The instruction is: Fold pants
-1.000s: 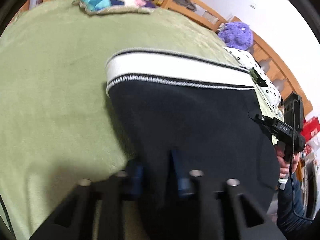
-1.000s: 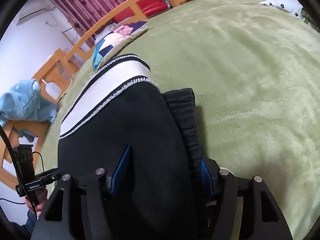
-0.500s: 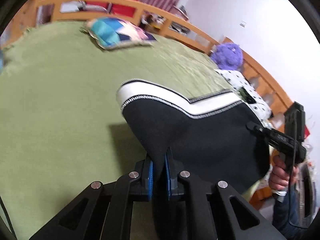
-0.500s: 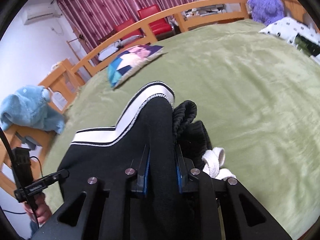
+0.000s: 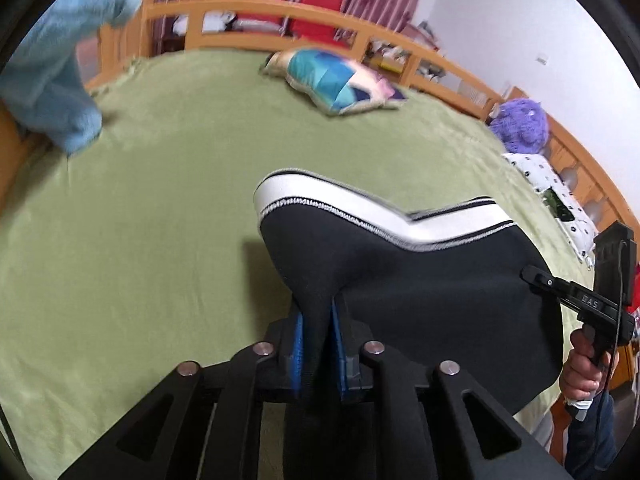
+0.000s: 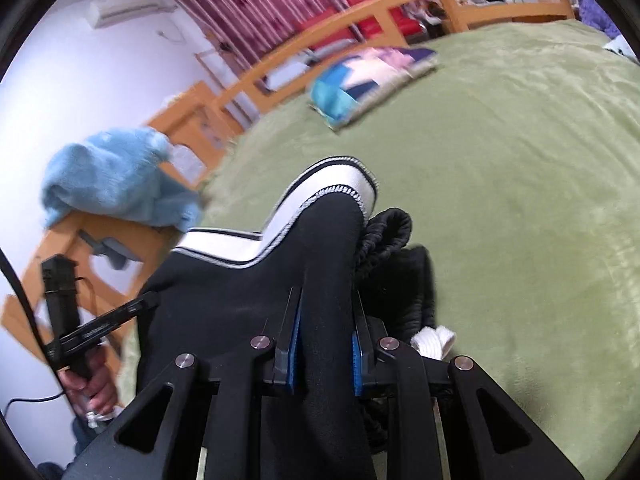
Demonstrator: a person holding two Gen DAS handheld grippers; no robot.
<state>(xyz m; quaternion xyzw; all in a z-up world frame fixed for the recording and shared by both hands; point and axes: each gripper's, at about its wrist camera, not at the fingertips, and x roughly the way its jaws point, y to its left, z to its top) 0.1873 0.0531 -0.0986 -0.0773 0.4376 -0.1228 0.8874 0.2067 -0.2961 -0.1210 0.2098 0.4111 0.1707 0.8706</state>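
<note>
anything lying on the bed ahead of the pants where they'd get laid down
Nothing visible. The green blanket ahead of the pants is bare; the patchwork pillow and blue plush lie well beyond, near the bed's edges.

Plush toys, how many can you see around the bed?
2: a blue plush toy draped on the wooden rail by the left side, and a purple plush toy by the right rail. Others may be hidden.

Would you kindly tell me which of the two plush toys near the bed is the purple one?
The purple plush toy sits by the right rail beside the spotted pillow; the other, on the left, is light blue.
</note>
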